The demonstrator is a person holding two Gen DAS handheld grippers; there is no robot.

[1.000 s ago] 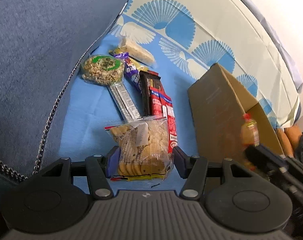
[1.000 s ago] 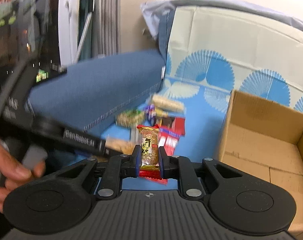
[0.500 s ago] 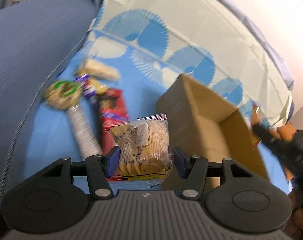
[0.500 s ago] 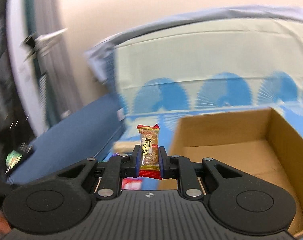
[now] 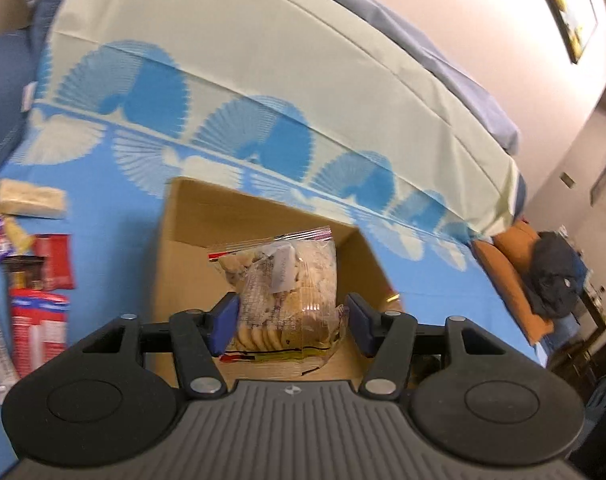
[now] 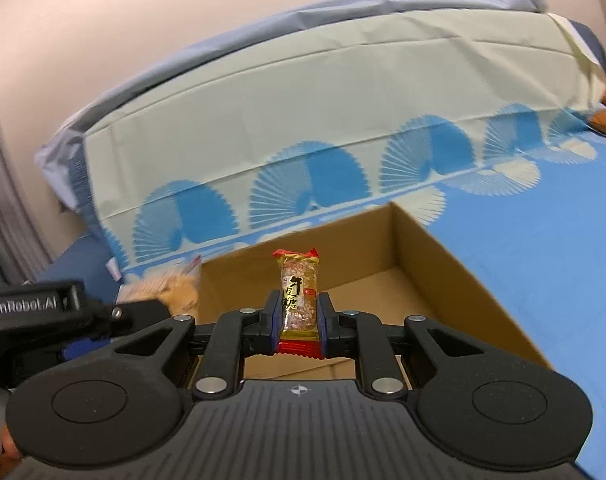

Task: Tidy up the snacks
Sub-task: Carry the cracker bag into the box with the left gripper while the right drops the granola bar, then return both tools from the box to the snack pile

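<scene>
Cardboard box (image 5: 191, 216) lies under both tongs, seemingly gripping cookie bag (image 5: 281, 292) and candy (image 6: 299, 298)

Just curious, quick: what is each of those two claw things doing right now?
Left gripper: shut on the bag of crackers, above the cardboard box.
Right gripper: shut on the small candy bar, also above the box.

The left gripper (image 5: 289, 322) fills the lower middle of its frame, blue pads (image 5: 223, 322) pressed to both sides of a cracker bag (image 5: 285, 292). The right gripper (image 6: 299, 322) sits low and central, jaws nearly together, pinching a candy (image 6: 298, 300) upright. In the right view the left gripper shows at the left edge, blurred.
</scene>
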